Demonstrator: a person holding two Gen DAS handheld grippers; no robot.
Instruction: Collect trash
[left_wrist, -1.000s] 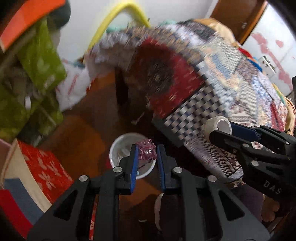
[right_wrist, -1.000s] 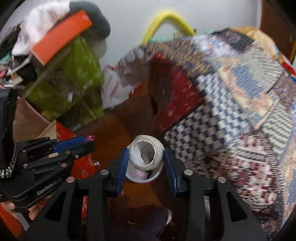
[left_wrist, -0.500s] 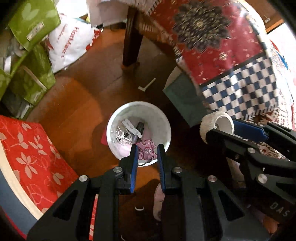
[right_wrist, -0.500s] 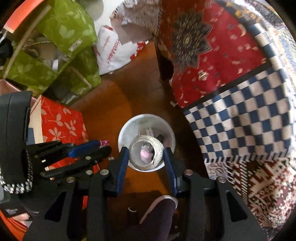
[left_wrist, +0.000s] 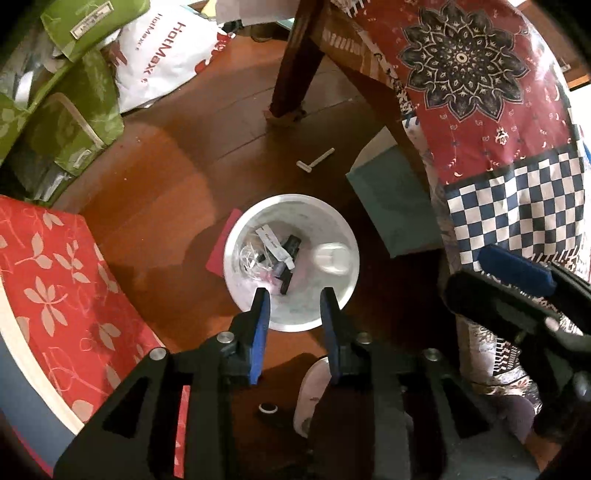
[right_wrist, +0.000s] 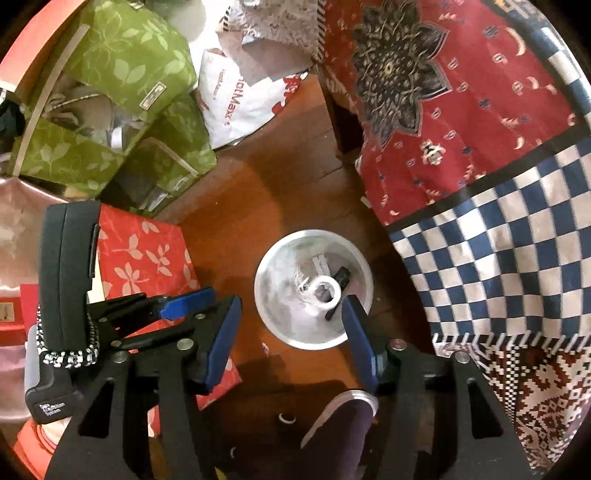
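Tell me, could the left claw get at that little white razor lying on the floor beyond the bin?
Probably yes. The razor lies alone on bare wood past the white bin, nothing on it. The left claw hangs open and empty over the bin, so it would only need to pass over it.

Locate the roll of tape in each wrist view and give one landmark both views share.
Left wrist: the roll of tape is blurred, inside the right part of the white bin.
Right wrist: the roll is at the bin's centre.
Shared landmark: blue-and-white checkered cloth.
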